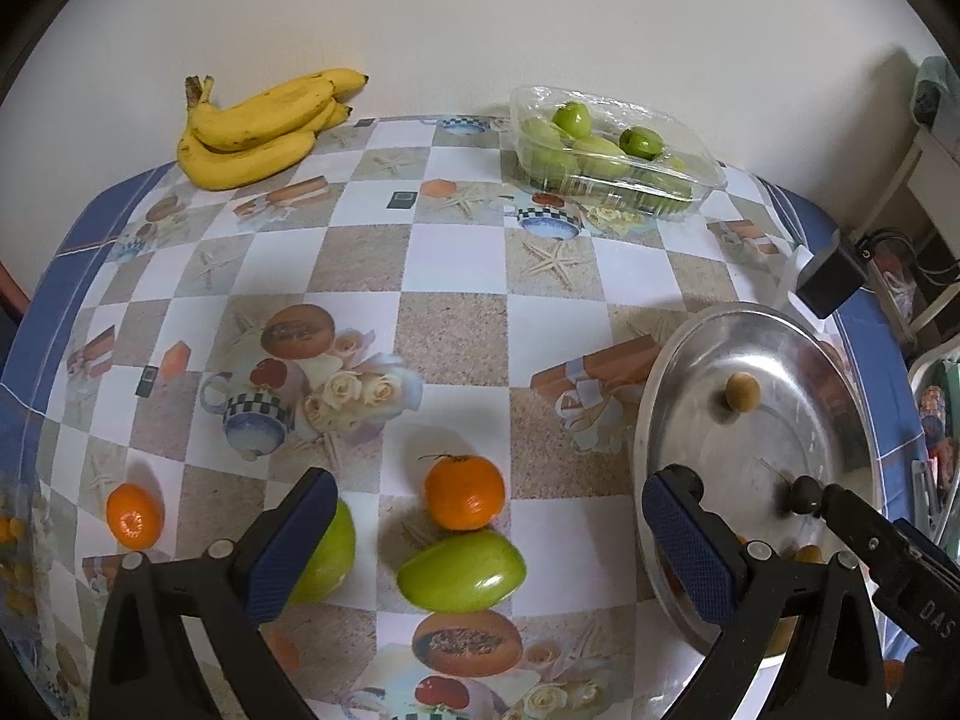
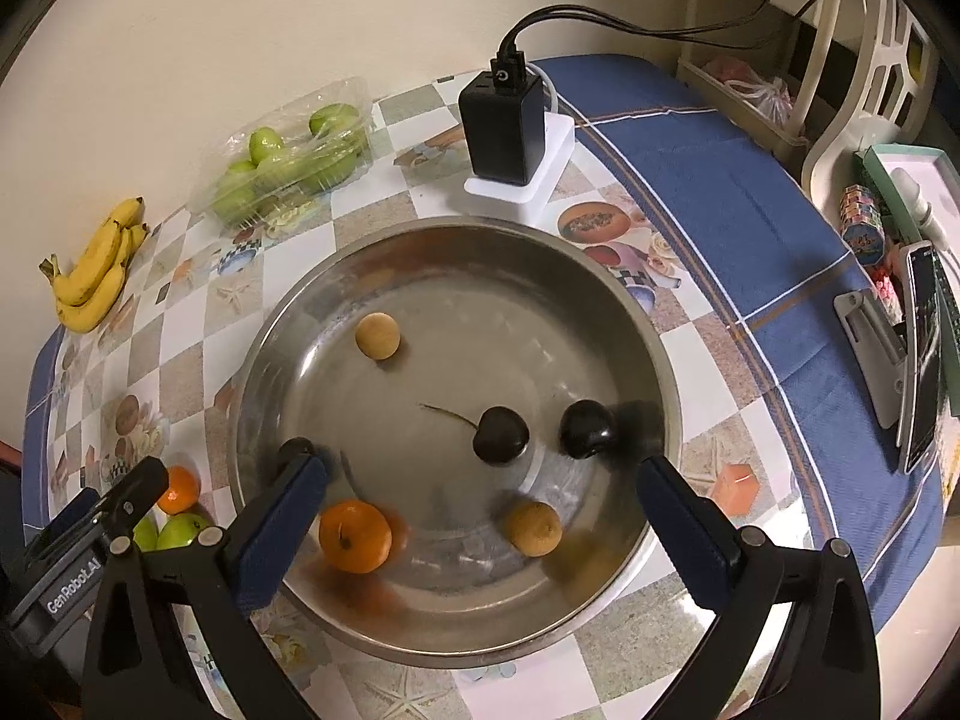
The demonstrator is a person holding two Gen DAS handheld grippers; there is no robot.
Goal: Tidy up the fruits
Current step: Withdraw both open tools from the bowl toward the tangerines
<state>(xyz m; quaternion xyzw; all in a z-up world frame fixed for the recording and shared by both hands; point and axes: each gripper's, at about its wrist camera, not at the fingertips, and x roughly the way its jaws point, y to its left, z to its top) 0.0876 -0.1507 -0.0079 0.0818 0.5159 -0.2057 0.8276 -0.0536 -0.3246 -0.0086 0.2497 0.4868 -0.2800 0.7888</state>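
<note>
Our left gripper point(image 1: 489, 546) spreads its fingers wide and empty around a green fruit point(image 1: 462, 570) and a mandarin point(image 1: 465, 492) at twelve o'clock on the tabletop point(image 1: 456, 276). Both look firm, smooth and prone to rolling, so we'd grip across the middle. Our right gripper point(image 2: 480, 516), equally wide and empty, hovers tilted down over the steel bowl point(image 2: 654, 324).

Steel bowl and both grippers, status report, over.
Left gripper open over green fruit. Right gripper open, empty, above steel bowl. Orange, two cherries in bowl. Nothing blocking.
</note>
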